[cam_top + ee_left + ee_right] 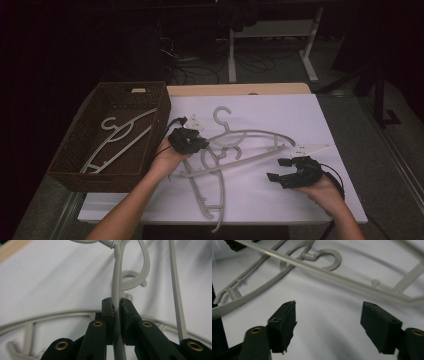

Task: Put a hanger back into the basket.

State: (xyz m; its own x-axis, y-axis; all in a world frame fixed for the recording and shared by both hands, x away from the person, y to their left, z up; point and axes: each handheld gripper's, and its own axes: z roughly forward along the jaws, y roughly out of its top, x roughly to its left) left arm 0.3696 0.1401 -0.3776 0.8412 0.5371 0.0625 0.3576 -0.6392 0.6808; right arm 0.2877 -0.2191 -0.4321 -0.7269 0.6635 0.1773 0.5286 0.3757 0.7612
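Clamping grey hanger (117,287) neck, left gripper (116,307); right gripper (328,322) released, hanger beyond.

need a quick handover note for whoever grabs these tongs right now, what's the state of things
Left tongs: shut on the thin bar of a grey hanger, near the basket's right wall.
Right tongs: open, nothing between them, over the white table cover at right.
Done: one hanger in the basket, inside the brown wicker basket.
Left: the held hanger and the hangers tangled on the table; they look likely to go in the basket too.
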